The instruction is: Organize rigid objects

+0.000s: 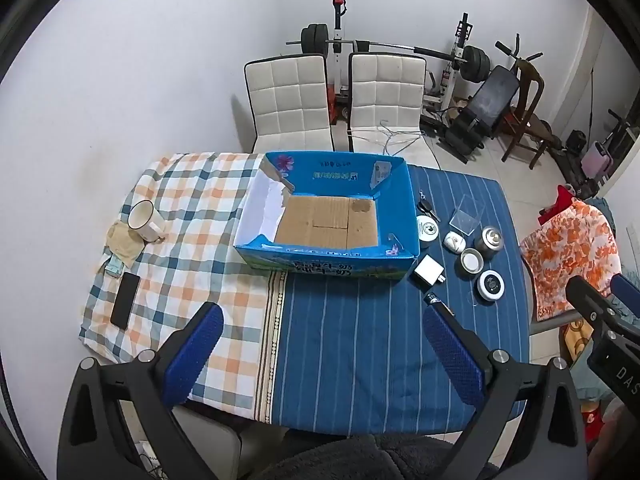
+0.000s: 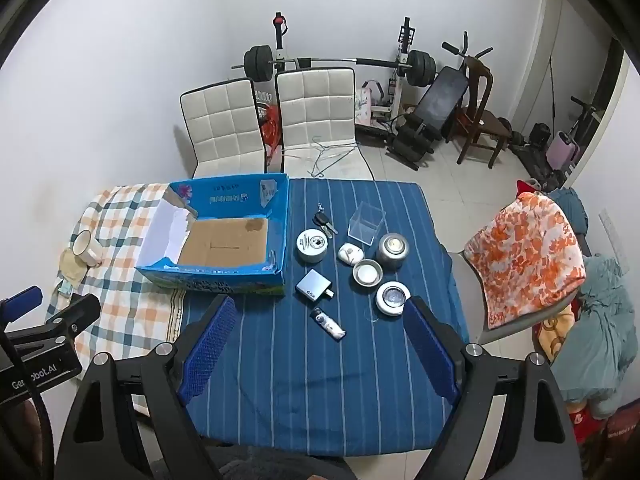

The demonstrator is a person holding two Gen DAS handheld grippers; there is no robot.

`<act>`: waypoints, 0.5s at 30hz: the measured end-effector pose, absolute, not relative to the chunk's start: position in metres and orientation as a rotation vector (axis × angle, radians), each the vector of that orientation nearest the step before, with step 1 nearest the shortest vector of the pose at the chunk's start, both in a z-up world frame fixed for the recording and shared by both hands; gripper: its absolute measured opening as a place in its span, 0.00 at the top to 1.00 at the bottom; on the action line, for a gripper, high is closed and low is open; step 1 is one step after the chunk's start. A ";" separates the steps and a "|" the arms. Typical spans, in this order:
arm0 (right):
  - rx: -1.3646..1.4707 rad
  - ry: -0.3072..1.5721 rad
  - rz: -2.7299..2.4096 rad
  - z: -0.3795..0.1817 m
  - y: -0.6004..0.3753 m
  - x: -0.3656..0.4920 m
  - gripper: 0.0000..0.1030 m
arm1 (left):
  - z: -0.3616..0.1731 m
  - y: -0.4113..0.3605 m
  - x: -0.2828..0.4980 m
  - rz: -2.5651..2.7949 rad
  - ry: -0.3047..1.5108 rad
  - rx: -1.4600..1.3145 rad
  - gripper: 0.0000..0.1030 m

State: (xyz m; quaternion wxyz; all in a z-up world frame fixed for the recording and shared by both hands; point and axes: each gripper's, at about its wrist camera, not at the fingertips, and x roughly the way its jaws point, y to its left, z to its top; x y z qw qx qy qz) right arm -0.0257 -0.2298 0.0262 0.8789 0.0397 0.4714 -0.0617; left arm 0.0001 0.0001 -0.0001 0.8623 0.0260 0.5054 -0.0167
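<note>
The small things I have to sort lie in a cluster on the blue striped cloth [image 2: 320, 380], just right of the box [image 2: 224, 240], which is empty down to its cardboard floor. Nearest me is a lighter [image 2: 329, 323], lying flat and slantwise. Beyond it sit a charger [image 2: 313, 289], a white tin [image 2: 312, 245], keys [image 2: 325, 222], a clear cube [image 2: 365, 223], a white pebble-like piece [image 2: 350, 254], a metal can [image 2: 393, 251], a small cup [image 2: 367, 273] and a round lidded jar [image 2: 393, 298].

I judge all of them light and stiff. The lighter is slim and probably slick, so I would pinch it across its narrow width at mid-length. The charger offers flat faces that the pads should grip well. The tins and the can are round and may roll out of a pinch unless I take them across the full diameter. The clear cube looks brittle, so a gentle squeeze on opposite walls is best. The keys are loose and will dangle.

My right gripper [image 2: 320, 354] hangs over the cloth with its jaws spread wide and nothing between them, the lighter just ahead. My left gripper [image 1: 320, 356] is likewise fully spread and empty, aimed at the bare cloth in front of the box.

Off on the checked cloth [image 1: 180, 240] stand a mug [image 1: 146, 220] and a phone [image 1: 125, 300], well apart from the cluster.
</note>
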 end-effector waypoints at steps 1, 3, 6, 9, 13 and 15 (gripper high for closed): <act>0.084 0.986 -0.128 0.025 -0.230 -0.025 0.15 | 0.000 0.000 0.001 -0.035 1.060 0.054 0.01; 0.090 0.995 -0.126 0.023 -0.230 -0.024 0.15 | -0.001 0.000 0.002 -0.034 1.063 0.055 0.00; 0.093 1.008 -0.123 0.021 -0.230 -0.021 0.15 | -0.001 0.000 0.001 -0.034 1.052 0.058 0.01; 0.088 0.979 -0.127 0.027 -0.232 -0.025 0.15 | 0.000 0.000 0.000 -0.033 1.047 0.057 0.01; 0.086 0.977 -0.128 0.024 -0.232 -0.024 0.15 | -0.001 0.000 0.000 -0.031 1.046 0.059 0.01; 0.084 0.974 -0.130 0.023 -0.232 -0.023 0.15 | 0.003 0.001 0.002 -0.030 1.045 0.060 0.00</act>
